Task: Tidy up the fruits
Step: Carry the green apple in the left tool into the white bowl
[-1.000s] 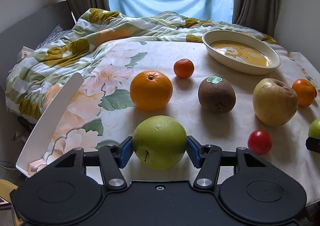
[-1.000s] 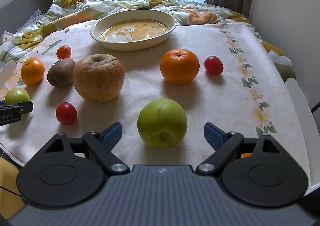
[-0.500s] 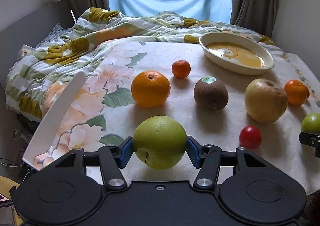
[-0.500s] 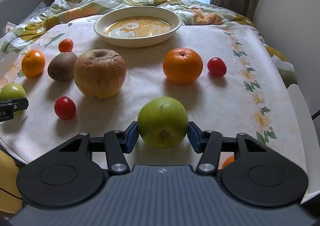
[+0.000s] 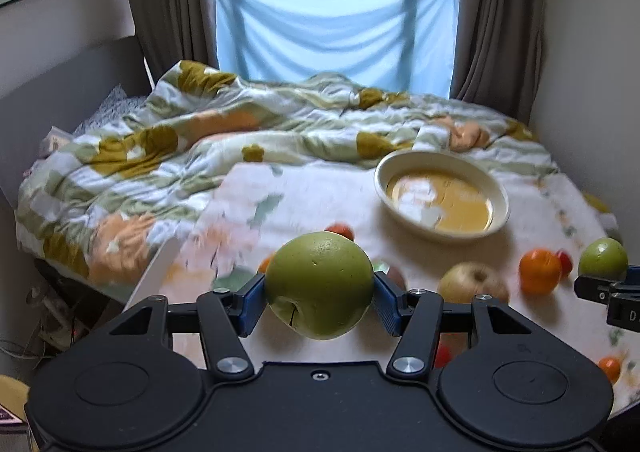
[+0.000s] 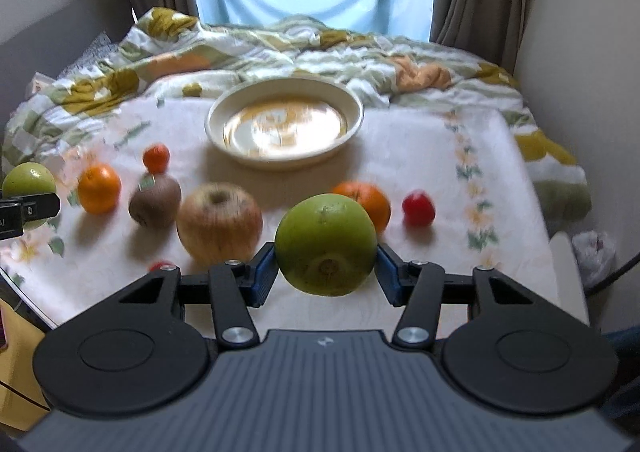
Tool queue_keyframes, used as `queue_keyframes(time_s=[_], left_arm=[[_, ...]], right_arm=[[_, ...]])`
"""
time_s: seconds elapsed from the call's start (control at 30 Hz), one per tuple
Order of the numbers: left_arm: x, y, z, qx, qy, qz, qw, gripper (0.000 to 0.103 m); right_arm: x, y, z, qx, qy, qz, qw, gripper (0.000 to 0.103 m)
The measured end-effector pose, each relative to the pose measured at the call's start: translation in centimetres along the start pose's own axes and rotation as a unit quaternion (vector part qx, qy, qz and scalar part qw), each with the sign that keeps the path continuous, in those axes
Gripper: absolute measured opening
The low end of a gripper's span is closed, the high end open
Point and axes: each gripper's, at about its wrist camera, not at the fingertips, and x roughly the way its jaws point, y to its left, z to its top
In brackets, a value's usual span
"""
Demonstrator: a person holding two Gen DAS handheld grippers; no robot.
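Observation:
My left gripper [image 5: 320,302] is shut on a green apple [image 5: 320,284] and holds it above the table. My right gripper [image 6: 326,272] is shut on a second green apple [image 6: 326,244], also lifted. Each held apple shows in the other view: the right one [image 5: 603,259], the left one [image 6: 28,182]. A cream bowl [image 6: 224,144] with a yellow inside stands at the back of the table, empty. On the cloth lie a large brownish apple [image 6: 219,224], a kiwi [image 6: 155,200], oranges [image 6: 99,188], a small mandarin [image 6: 156,158] and a red tomato [image 6: 418,207].
The table has a floral cloth [image 6: 440,156]. A rumpled flowered duvet [image 5: 180,148] lies on the bed behind it. A white chair back [image 5: 154,276] stands at the table's left edge. A wall [image 6: 580,52] is close on the right. Another small tomato [image 6: 162,265] sits near the front.
Both grippers have risen from the table with their apples. The right gripper closed on its apple first. The bowl now sits nearer the middle of both views.

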Motion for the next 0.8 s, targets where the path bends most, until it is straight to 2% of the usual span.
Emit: queue_keyframes(time_s=[0.2, 0.37, 0.53, 0.8], left_arm=[[-0.1, -0.7, 3.3, -0.013, -0.015, -0.017, 0.9997, 0.061], [1.6, -1.8, 6.3, -0.011, -0.014, -0.031, 0.9994, 0.061], [4.3, -3.2, 9.3, -0.003, -0.013, -0.055, 0.9984, 0.061], [10.7, -6.1, 13.0, 0.035, 0.006, -0.092, 0.9951, 0.061]], right_arm=[[-1.0, -0.7, 3.1, -0.012, -0.008, 0.019, 1.0, 0.068], [-0.8, -1.4, 5.7, -0.014, -0.021, 0.033, 0.999, 0.068], [0.7, -2.2, 8.4, -0.009, -0.019, 0.038, 0.999, 0.068], [4.4, -3.5, 12.3, 0.005, -0.02, 0.021, 1.0, 0.068]])
